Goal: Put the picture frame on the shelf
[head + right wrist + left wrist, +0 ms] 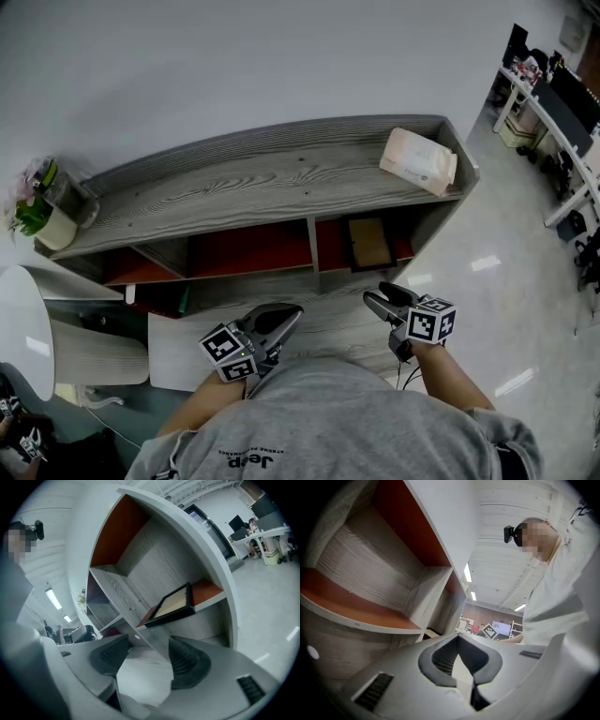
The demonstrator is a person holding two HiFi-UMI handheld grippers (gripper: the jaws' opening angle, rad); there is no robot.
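Note:
The picture frame (369, 242), dark-edged with a tan face, lies flat in the right-hand compartment of the grey wood-grain shelf (244, 183) with orange-red insides. In the right gripper view the frame (176, 605) rests on the orange board, its front edge slightly over the lip. My right gripper (377, 298) hangs just in front of and below that compartment, open, with nothing between its pads (187, 660). My left gripper (286, 317) sits before the middle compartment, shut and empty; its tips meet (457, 638).
A white soft packet (418, 159) lies on the shelf top at the right end. A potted plant (42, 211) stands at the left end. A white round tabletop (23, 328) is at the left. Desks (562, 112) line the far right across shiny floor.

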